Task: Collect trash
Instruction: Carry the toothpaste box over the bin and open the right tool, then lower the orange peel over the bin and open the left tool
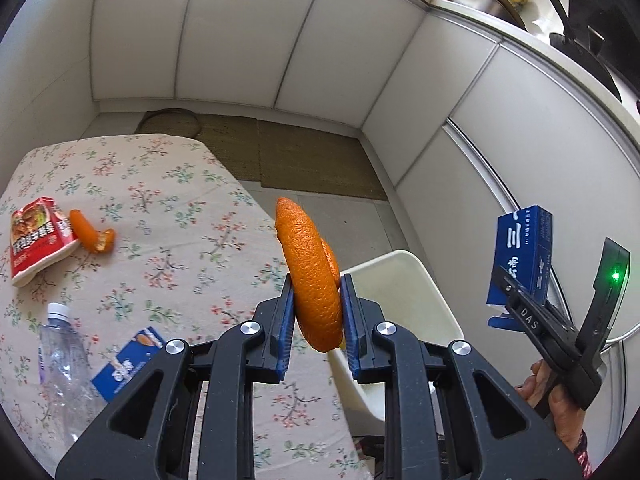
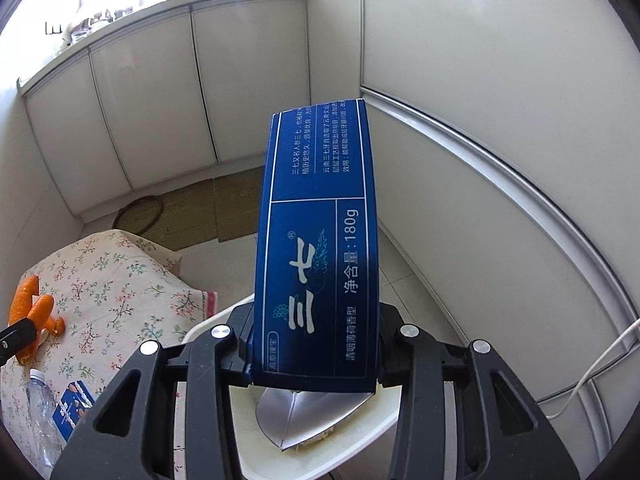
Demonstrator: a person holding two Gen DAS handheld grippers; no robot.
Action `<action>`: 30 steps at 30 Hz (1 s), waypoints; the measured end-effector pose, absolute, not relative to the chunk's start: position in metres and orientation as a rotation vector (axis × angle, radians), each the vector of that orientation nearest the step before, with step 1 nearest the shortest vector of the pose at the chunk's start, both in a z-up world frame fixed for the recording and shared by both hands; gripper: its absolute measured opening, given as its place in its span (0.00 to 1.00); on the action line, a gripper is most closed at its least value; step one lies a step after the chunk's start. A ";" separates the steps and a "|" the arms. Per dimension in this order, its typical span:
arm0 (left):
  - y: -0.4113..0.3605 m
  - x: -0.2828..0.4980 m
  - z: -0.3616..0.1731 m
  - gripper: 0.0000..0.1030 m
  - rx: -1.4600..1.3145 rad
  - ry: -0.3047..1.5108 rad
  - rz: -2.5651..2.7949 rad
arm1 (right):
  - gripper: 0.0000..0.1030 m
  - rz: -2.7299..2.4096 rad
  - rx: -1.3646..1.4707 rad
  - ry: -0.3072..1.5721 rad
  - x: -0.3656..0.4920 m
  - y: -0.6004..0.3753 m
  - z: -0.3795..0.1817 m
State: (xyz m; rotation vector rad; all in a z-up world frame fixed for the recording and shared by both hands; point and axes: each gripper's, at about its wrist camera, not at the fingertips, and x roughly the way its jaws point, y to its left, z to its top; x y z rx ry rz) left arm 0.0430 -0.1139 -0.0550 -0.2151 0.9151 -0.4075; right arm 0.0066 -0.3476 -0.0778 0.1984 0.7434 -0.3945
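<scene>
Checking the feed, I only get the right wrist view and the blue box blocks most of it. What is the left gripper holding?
Observer: The left gripper is shut on a large piece of orange peel, held over the table edge.
Operator: Anything left on the table that I can't see?
Observer: Yes, a red snack packet lies at the far left, beside a smaller peel.
Operator: Does the box look properly gripped from the outside?
Observer: The right gripper clamps the blue box at its lower end, and the box stands upright above it.
</scene>
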 end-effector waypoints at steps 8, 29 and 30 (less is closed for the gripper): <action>-0.164 0.042 -0.054 0.20 -0.195 0.925 -0.453 | 0.59 -0.417 0.275 0.722 0.000 -0.375 -0.082; -0.280 0.037 -0.054 0.54 -0.102 0.924 -0.568 | 0.80 -0.690 0.371 0.574 -0.051 -0.471 -0.058; -0.281 0.036 -0.052 0.55 -0.099 0.916 -0.565 | 0.80 -0.696 0.367 0.570 -0.052 -0.471 -0.057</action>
